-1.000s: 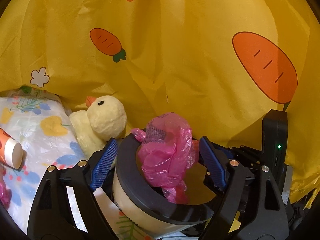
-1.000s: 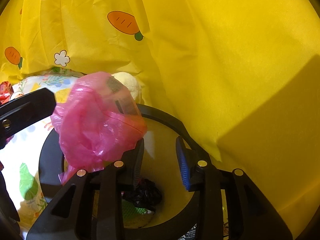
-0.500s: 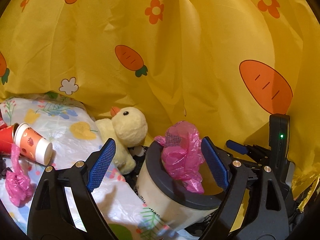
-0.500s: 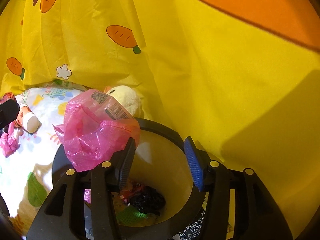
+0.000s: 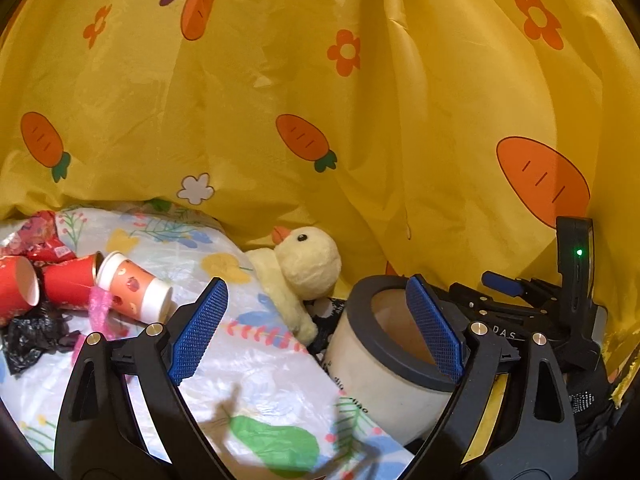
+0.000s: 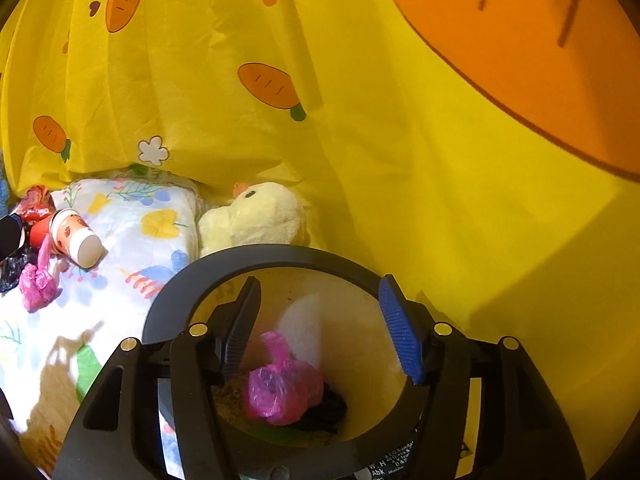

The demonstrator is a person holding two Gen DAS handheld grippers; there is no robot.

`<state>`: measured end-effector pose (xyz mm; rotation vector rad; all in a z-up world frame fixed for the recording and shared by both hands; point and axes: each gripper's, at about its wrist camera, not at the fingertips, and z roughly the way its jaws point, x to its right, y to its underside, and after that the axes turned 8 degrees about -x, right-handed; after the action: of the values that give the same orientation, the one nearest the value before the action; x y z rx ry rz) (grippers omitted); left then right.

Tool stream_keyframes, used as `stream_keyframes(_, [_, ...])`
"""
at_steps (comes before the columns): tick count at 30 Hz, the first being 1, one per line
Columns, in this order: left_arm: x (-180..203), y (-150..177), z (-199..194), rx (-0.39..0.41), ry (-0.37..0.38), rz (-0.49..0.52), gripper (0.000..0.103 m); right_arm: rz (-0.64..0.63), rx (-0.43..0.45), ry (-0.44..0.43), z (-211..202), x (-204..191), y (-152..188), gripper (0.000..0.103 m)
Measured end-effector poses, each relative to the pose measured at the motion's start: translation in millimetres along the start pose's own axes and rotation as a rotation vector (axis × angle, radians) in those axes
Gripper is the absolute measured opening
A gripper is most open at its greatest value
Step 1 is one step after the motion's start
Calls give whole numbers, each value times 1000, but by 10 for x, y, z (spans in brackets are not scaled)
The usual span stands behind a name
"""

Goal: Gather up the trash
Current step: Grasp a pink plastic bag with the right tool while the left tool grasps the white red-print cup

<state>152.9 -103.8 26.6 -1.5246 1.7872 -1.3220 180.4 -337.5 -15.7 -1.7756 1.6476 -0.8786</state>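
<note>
Where the pink bag [image 6: 282,394] lies crumpled at the bottom of the bin [image 6: 240,258], it rests on dark scraps and touches neither pad of the right gripper [image 6: 320,328], which hangs over the bin's mouth with its jaws opening and only air between them. From the left wrist view the bin [image 5: 384,376] shows as a pale tub with a dark rim, standing at the right edge of a flowered sheet [image 5: 256,364] and just beside a yellow plush duck [image 5: 304,258]. The left gripper [image 5: 316,328] has its jaws spread wide and holds nothing; its right pad overlaps the bin's rim in the picture, though whether it touches I cannot tell. Well apart, at the far left of the sheet, more trash lies in a heap: an orange paper cup [image 5: 134,290] on its side, two red cups [image 5: 60,282] against it, a red wrapper [image 5: 40,236] behind them, a black bag [image 5: 28,340] in front, and another pink scrap [image 6: 38,282] beside the cup. A yellow curtain [image 5: 360,120] printed with carrots and flowers hangs behind everything.
</note>
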Motion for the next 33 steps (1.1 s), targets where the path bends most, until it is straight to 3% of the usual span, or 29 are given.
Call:
stream_keyframes(17, [-1448, 465, -1214, 75, -493, -126, 89, -154, 15, -263, 55, -1239, -126, 62])
stream_keyframes(24, [-1865, 525, -1428, 76, -578, -190, 89, -203, -13, -357, 116, -1859, -148, 62])
stream_keyframes(33, [-2175, 509, -1556, 80, -634, -220, 89, -267, -80, -448, 242, -2634, -111, 62])
